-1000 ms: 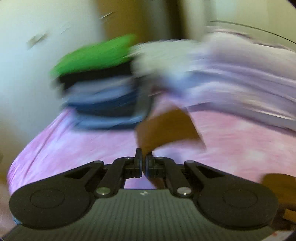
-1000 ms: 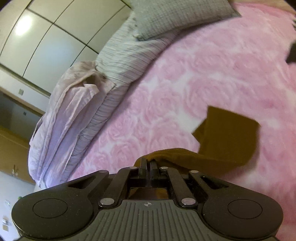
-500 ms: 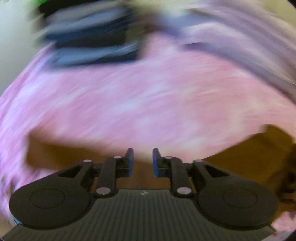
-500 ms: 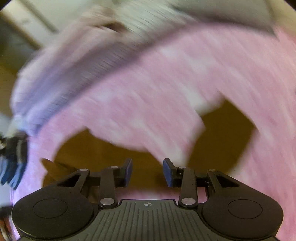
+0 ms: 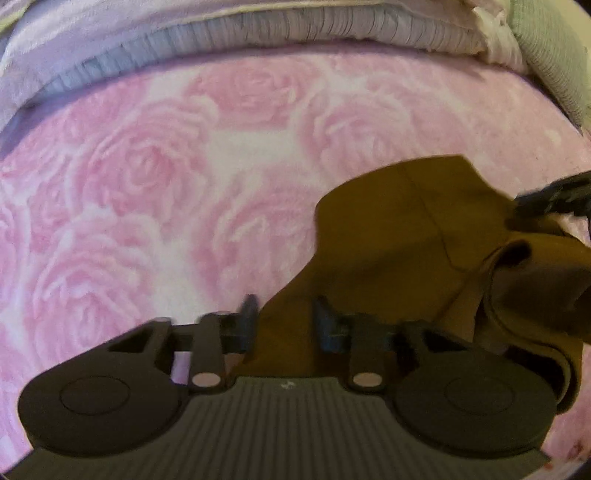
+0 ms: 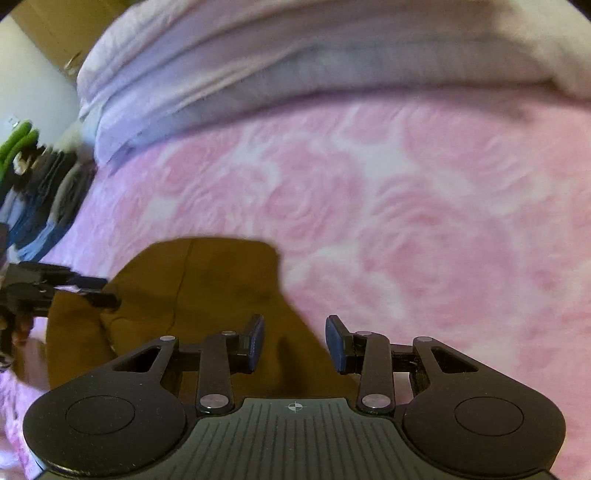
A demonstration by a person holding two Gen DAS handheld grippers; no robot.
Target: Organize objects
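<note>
A brown cloth (image 5: pixel 406 229) lies partly folded on the pink rose blanket (image 5: pixel 147 184), its right side rolled over. My left gripper (image 5: pixel 286 319) points down at the cloth's near edge. Its jaws stand apart and are closing, with brown fabric between them and the pads not pressing. In the right wrist view the same cloth (image 6: pixel 207 280) lies lower left. My right gripper (image 6: pixel 295 339) is open over its right edge, its left finger above fabric and its right finger above blanket. Each gripper shows in the other's view: left gripper (image 6: pixel 107 291), right gripper (image 5: pixel 528 201).
A lilac striped duvet (image 5: pixel 295 33) is bunched along the far side of the blanket. A grey-green pillow (image 5: pixel 546 55) lies at the far right. A stack of folded clothes (image 6: pixel 37 192) with a green piece on top stands at the left.
Both grippers were shut on the brown cloth a second ago and have opened. Both dropped toward the bed and rolled, and the cloth now rests on the blanket.
</note>
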